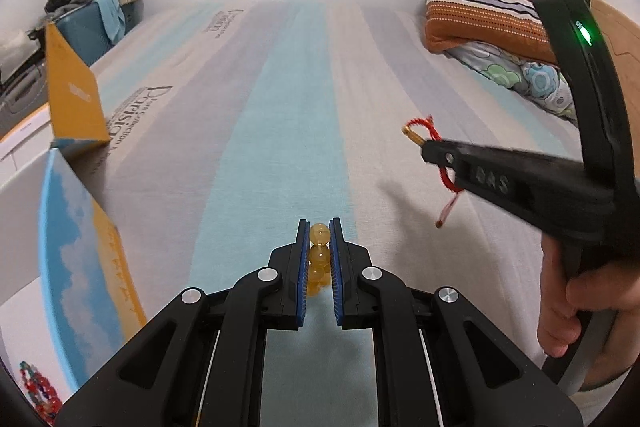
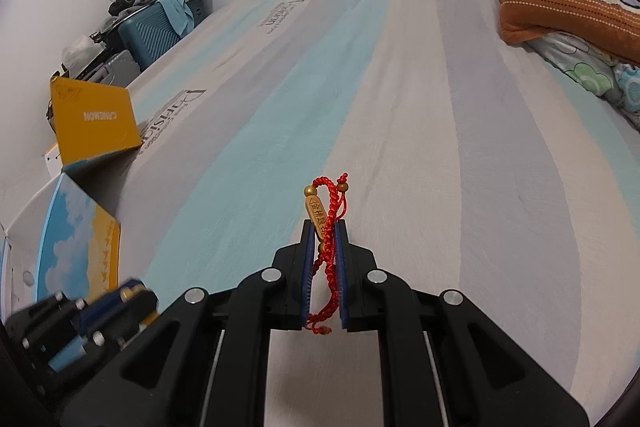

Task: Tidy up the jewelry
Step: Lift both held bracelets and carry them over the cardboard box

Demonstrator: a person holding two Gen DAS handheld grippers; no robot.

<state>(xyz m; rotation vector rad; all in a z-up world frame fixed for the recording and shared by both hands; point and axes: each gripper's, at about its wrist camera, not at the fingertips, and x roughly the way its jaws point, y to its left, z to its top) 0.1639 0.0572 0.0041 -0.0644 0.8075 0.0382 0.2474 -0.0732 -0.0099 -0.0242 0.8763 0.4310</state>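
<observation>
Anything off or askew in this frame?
Nothing damaged or spilled. Both loads are mid-air: left hand-held gripper pinches amber beads, right hand-held gripper clamps a red cord bracelet whose tail dangles loose below the fingers.

A: Where is open room seen?
B: Along the striped bed point(image 2: 400, 107) ahead, bare to the wall.
A: And what is in the way?
B: Boxes point(image 2: 94, 119) are stood along the left edge; folded bedding point(image 1: 480, 11) is piled far right.
</observation>
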